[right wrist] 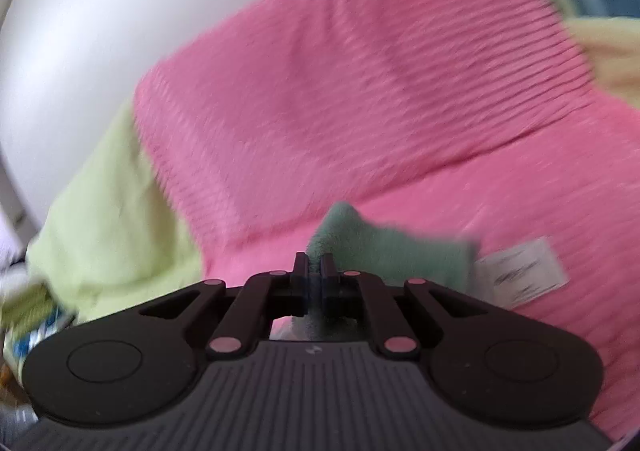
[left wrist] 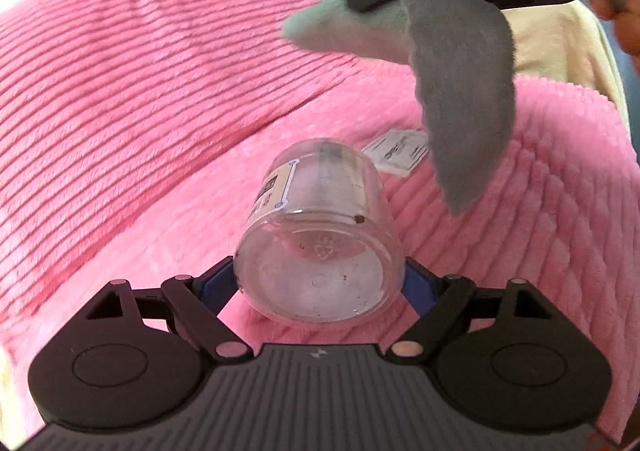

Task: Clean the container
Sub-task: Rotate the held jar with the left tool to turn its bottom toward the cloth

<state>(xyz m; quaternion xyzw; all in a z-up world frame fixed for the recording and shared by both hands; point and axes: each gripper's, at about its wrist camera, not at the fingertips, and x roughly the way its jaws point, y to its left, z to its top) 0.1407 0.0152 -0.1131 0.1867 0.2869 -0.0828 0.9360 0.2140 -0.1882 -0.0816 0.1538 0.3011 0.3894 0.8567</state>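
We hold the clear plastic container (left wrist: 320, 235) in the left gripper (left wrist: 320, 287), whose blue pads press on either side of its base; the base faces the camera and the mouth points away, tilted downward toward the pink ribbed blanket (left wrist: 140, 91) of the bed. Dark specks of dirt dot the base and the lower wall, so we judge the cleaning as barely begun. The right gripper (right wrist: 315, 267) has its jaws nearly together, pinching a cloth (right wrist: 384, 247) that is green on one face and grey on the other; in the left view that cloth (left wrist: 460, 91) hangs from the gripper above and to the right of the container, apart from it and touching nothing. A small white paper packet (left wrist: 400, 151) lies on the blanket just beyond the container. The right view is blurred, so we cannot tell how firm the pinch on the cloth is. The step in hand looks like bringing the cloth to the container. Next, we think, the loose flap must be lowered onto the wall or fed into the mouth, which means turning the opening toward the cloth while the left gripper holds the base steady enough to take the rubbing.
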